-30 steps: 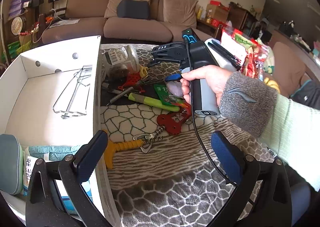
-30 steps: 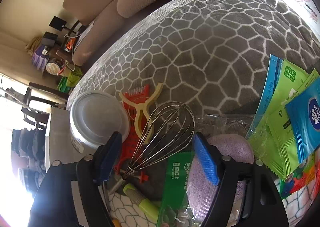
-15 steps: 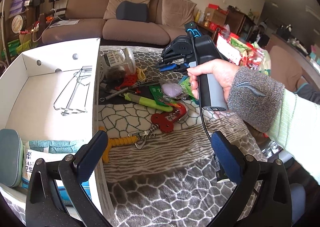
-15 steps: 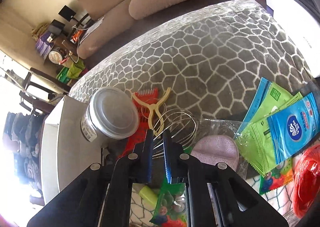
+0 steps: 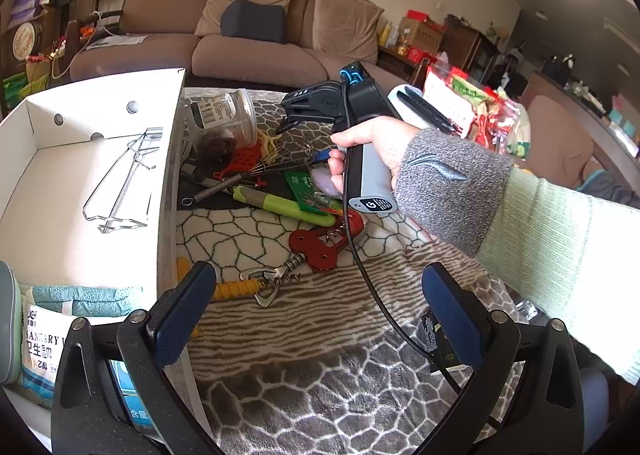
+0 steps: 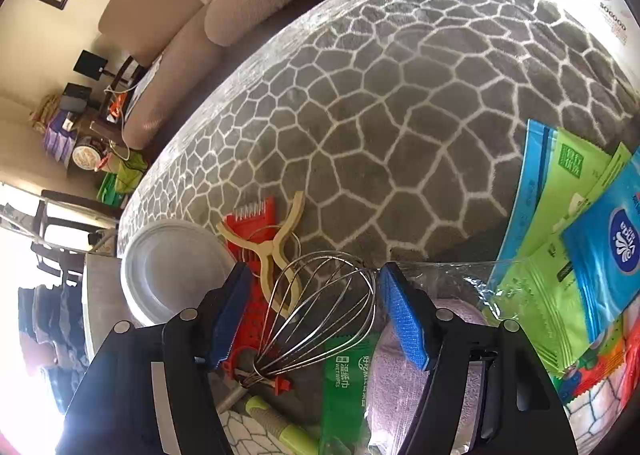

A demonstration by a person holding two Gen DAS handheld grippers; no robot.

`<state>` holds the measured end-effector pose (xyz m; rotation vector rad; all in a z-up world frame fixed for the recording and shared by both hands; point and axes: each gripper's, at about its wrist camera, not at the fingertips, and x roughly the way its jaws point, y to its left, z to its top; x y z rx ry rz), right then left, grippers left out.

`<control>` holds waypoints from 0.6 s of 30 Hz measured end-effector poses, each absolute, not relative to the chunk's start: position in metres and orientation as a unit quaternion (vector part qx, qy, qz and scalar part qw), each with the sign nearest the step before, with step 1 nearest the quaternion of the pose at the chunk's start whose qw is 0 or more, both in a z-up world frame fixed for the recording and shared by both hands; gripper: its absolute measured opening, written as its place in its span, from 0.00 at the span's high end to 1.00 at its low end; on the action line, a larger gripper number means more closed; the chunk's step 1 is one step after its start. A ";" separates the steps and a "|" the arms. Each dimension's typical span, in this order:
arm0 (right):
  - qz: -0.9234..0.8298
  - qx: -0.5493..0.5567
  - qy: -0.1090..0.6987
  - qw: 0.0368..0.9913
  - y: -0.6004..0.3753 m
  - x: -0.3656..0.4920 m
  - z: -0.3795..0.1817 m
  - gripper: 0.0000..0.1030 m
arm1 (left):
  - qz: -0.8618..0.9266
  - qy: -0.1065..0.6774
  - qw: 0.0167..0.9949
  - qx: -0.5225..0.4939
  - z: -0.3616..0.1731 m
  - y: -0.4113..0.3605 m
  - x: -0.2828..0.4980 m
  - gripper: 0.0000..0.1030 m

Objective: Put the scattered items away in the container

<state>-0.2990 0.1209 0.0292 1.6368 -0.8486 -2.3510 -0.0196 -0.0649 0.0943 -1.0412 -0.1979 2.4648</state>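
A white cardboard box stands at the left, with a wire rack and packets in it. Scattered beside it lie a wire whisk with a green handle, a clear jar, a red corkscrew and a yellow-handled tool. My left gripper is open and empty above the blanket. My right gripper is open, its jaws on either side of the whisk's wire head, just above it. It also shows in the left wrist view.
Around the whisk lie a red comb, a beige clip, the jar's lid, a purple pad in plastic and green and blue wipe packets. A sofa stands behind. Snack bags are at the right.
My right gripper was shut half a second ago and is now open around the whisk's head, lower than before. The left gripper has barely moved.
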 end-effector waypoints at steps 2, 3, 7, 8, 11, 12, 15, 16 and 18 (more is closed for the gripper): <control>-0.784 0.550 -0.278 0.077 0.116 -0.298 0.024 0.32 | 0.895 -0.074 0.227 -0.377 0.094 -0.065 -0.020 0.00; -0.791 0.546 -0.264 0.077 0.113 -0.298 0.025 0.38 | 0.895 -0.074 0.227 -0.377 0.094 -0.065 -0.020 0.00; -0.802 0.538 -0.240 0.100 0.107 -0.296 0.033 0.45 | 0.895 -0.072 0.226 -0.376 0.095 -0.065 -0.020 0.00; -0.805 0.532 -0.239 0.109 0.107 -0.294 0.037 0.45 | 0.896 -0.071 0.226 -0.376 0.095 -0.065 -0.019 0.00; -0.819 0.510 -0.230 0.129 0.109 -0.282 0.058 0.48 | 0.901 -0.066 0.224 -0.366 0.100 -0.066 -0.016 0.00; -0.824 0.503 -0.224 0.136 0.111 -0.276 0.067 0.48 | 0.904 -0.063 0.223 -0.360 0.102 -0.066 -0.014 0.00; -0.841 0.472 -0.212 0.158 0.117 -0.253 0.098 0.50 | 0.916 -0.040 0.214 -0.338 0.110 -0.061 -0.013 0.00; -0.848 0.460 -0.205 0.164 0.120 -0.244 0.108 0.51 | 0.919 -0.029 0.208 -0.334 0.113 -0.058 -0.015 0.00; -0.859 0.441 -0.192 0.174 0.123 -0.226 0.129 0.54 | 0.923 -0.016 0.200 -0.328 0.121 -0.054 -0.024 0.00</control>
